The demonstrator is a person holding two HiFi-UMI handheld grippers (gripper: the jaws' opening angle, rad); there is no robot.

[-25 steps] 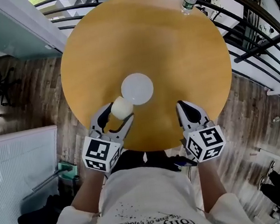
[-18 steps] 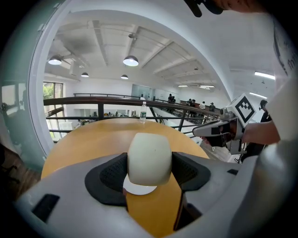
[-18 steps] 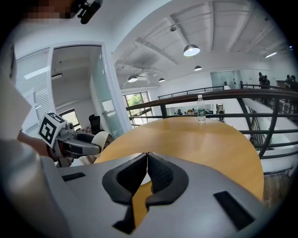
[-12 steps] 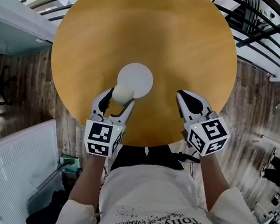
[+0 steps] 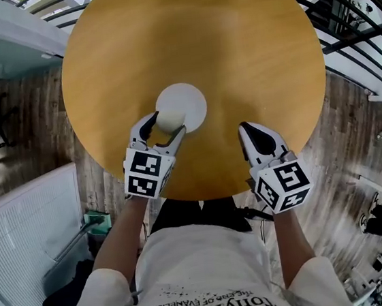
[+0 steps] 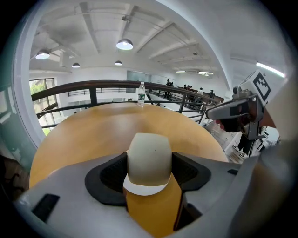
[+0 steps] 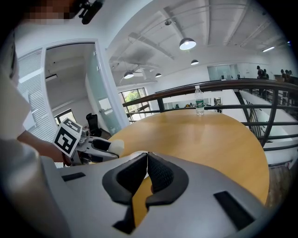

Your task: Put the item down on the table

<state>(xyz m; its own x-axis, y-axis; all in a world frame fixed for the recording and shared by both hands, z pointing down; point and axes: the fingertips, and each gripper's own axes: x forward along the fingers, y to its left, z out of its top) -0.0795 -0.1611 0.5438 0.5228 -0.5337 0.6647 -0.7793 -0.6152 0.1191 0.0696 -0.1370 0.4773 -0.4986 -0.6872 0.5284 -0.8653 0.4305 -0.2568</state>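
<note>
A smooth, cream, rounded lump (image 6: 149, 158) is pinched in the left tool (image 5: 166, 126) above the white plate (image 5: 190, 99), while the right tool (image 7: 147, 161) is pressed together.

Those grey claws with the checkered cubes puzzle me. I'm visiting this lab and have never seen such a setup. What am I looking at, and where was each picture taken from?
There is no robot here. A person holds a two-jaw hand tool in each hand, and the patterned cubes are part of the tools. The head view comes from a camera on the person's head, looking steeply down. The two gripper views come from cameras riding on each tool, looking along its jaws. The left gripper is shut on a small cream cup, held over the edge of a white plate; whether the cup touches the plate is unclear. The right gripper is shut and empty. Both are above a round wooden table, with a water bottle standing at its far edge.
</note>
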